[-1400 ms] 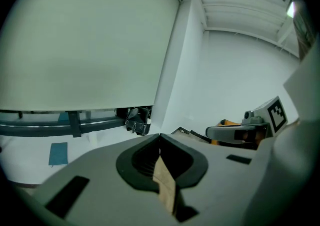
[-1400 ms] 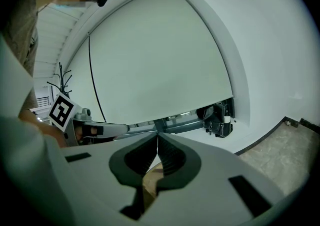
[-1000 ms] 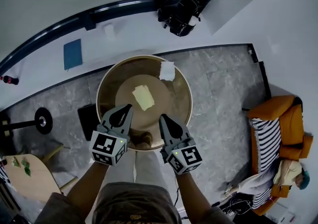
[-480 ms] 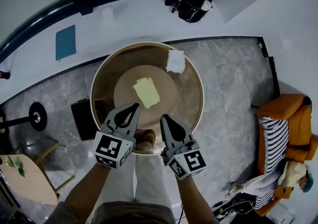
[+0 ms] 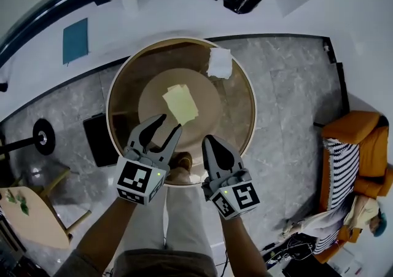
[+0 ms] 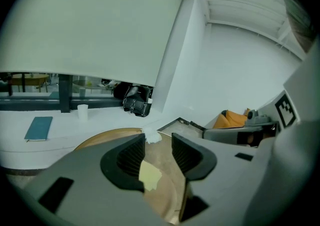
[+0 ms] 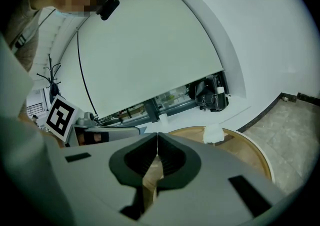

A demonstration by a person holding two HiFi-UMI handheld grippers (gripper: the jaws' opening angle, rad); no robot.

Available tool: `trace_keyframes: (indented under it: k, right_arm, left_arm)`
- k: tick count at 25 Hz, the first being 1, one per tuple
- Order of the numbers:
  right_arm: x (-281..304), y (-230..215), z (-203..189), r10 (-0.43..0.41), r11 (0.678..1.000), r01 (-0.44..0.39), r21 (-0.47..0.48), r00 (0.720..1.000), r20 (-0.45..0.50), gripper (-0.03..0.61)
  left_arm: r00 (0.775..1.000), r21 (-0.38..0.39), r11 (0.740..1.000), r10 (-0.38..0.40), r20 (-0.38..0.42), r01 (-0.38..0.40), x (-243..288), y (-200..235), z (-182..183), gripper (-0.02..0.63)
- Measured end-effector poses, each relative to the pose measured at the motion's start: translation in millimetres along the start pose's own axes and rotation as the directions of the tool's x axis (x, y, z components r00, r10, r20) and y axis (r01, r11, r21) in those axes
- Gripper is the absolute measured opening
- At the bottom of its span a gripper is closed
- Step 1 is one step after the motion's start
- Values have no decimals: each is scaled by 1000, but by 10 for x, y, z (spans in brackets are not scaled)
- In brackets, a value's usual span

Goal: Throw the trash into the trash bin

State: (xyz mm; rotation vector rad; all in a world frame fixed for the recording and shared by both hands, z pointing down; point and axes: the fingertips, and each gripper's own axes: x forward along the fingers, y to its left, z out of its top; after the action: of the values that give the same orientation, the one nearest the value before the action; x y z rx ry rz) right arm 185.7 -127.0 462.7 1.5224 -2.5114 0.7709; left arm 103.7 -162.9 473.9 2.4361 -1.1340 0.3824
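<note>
Both grippers have come down toward the round glass-topped table (image 5: 114, 88) since the earlier frames, and the left gripper (image 5: 167, 123) has just been opening: its jaws, together before, now stand well apart with nothing pressed between them. The right gripper (image 5: 210, 142) is closed tip to tip and empty. I read the step in hand as reaching for the yellow paper sheet (image 5: 180, 104), which lies flat near the middle of the tabletop. It is just ahead of the left fingertips (image 5: 158, 118) and still apart from them. In the left gripper view it shows low in the gap between the two pads, beyond and below them rather than inside. A flat sheet on glass gives little to bite on. I would keep the jaws wide, lower the tips until one pad meets the near edge, and drag or tilt that edge up before closing. Squeezing straight down would only skate over it. The right gripper, kept closed, could pin the far side of the sheet so it does not slide. A crumpled white tissue (image 5: 220, 62) sits at the far rim of the table, well apart from both grippers, and should be easier to pinch. No view shows me a trash bin, so I would look for it before lifting anything.
</note>
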Motion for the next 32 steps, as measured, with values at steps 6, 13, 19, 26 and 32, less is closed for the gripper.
trace_keyframes:
  k: [6, 13, 19, 26, 32]
  right_arm:
    - [93, -58, -23, 8, 1000, -8, 13, 1000, -7, 18]
    - [190, -130, -70, 7, 1000, -7, 27, 1000, -21, 18]
    - [260, -244, -156, 2, 999, -1, 38, 999, -44, 18]
    - [350, -381, -294, -1, 998, 5, 68, 998, -70, 18]
    - [399, -431, -343, 5, 997, 2, 79, 997, -82, 18]
  left_arm:
    - [999, 1, 1000, 21, -32, -21, 86, 94, -73, 210]
    - [996, -1, 999, 33, -86, -33, 286, 221, -280, 210]
    - [987, -6, 999, 38, -153, -40, 558, 344, -612, 210]
    - [973, 12, 997, 71, -219, -70, 941, 529, -1080, 210]
    - [941, 48, 994, 104, -321, -94, 1266, 674, -1415, 210]
